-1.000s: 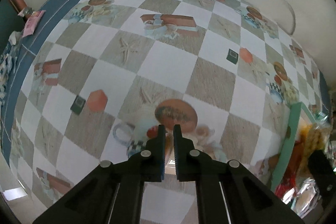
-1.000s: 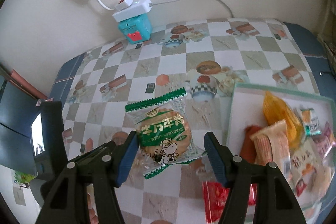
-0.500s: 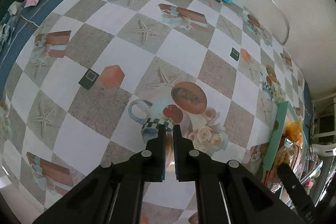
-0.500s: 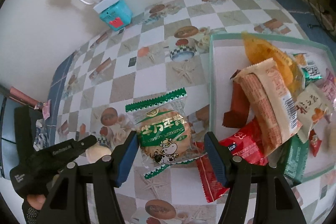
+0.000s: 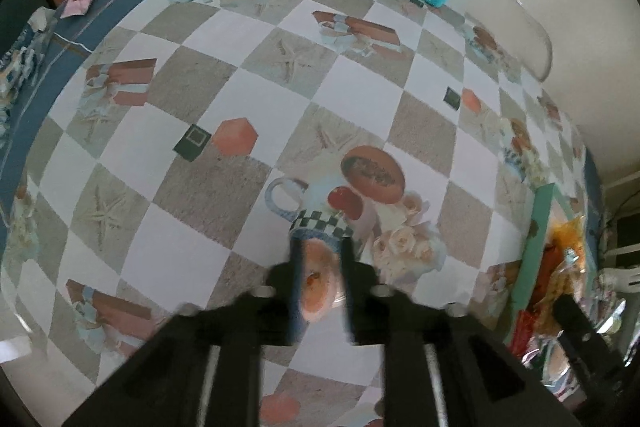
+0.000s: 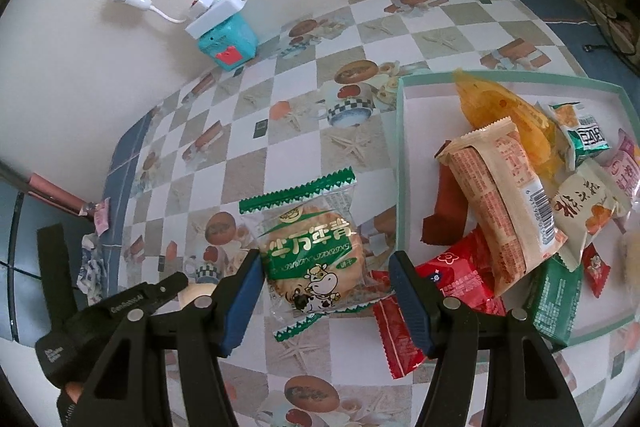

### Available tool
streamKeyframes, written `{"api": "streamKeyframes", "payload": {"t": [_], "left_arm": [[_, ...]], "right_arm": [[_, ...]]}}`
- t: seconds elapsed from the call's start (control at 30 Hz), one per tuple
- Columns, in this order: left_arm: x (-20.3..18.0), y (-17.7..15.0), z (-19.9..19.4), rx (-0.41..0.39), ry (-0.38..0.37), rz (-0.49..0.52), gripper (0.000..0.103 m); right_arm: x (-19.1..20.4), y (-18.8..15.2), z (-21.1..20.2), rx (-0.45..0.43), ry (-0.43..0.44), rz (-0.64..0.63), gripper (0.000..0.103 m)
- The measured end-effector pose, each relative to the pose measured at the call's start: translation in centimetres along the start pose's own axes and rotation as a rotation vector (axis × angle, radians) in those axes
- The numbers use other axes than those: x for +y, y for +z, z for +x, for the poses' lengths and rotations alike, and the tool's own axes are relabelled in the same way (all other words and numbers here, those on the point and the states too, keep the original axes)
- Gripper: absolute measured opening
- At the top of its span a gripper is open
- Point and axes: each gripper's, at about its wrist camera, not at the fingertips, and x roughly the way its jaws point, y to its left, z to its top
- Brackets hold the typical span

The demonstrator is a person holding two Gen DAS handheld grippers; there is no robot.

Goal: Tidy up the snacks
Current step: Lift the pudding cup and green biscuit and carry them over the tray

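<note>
**Left gripper opening over a small snack; right gripper carrying a biscuit pack beside the tray**

Left gripper (image 5: 320, 279) is pointed steeply down at the table (image 5: 224, 187), and its jaws are opening, blurred in the left wrist view. A small pale, round snack (image 5: 318, 283) is seen between the jaws; whether the pads are touching it cannot be told. In the right wrist view that gripper is found low at the far left, with the pale snack (image 6: 196, 291) at its tip.

Right gripper (image 6: 324, 291) is held about half open around a green biscuit pack (image 6: 310, 259). The left pad is pressed against the pack's edge, while the right pad is hidden behind loose wrapper, so a light grip is judged. The pack's long axis runs forward along the fingers, its serrated seals ahead and behind.

To the right of this gripper, close by, lies the tray (image 6: 400, 163), heaped with snacks; a red packet (image 6: 400, 339) hangs over its near rim. The right gripper is the nearer to the tray, so a short carry to the right is judged to be what is called for.

Ahead, at the table's far edge against a plain wall, a teal box (image 6: 228, 43) bears a power strip (image 6: 216, 13). The table is covered with a checked, printed cloth.
</note>
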Motion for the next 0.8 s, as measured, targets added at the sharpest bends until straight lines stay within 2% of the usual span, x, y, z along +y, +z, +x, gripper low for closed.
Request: {"api": "streamKeyframes", "payload": {"t": [0.07, 0.13, 0.27, 0.4, 0.8], "left_arm": [[-0.3, -0.2, 0.1, 0.003, 0.003, 0.012, 0.053], [-1.0, -0.4, 0.2, 0.003, 0.020, 0.034, 0.053], [-2.8, -1.1, 1.2, 0.010, 0.106, 0.112, 0.053], [-3.3, -1.5, 2.4, 0.015, 0.166, 0.126, 0.053], [-4.5, -0.5, 2.8, -0.048, 0.231, 0.153, 0.054]], "right_arm": [[-0.1, 0.0, 0.1, 0.006, 0.006, 0.001, 0.067], [-0.1, -0.1, 0.2, 0.014, 0.003, -0.001, 0.067], [-0.2, -0.1, 0.5, 0.029, 0.017, -0.002, 0.067], [-0.4, -0.1, 0.2, 0.025, 0.028, 0.001, 0.067], [-0.8, -0.1, 0.3, 0.042, 0.060, 0.011, 0.067]]}}
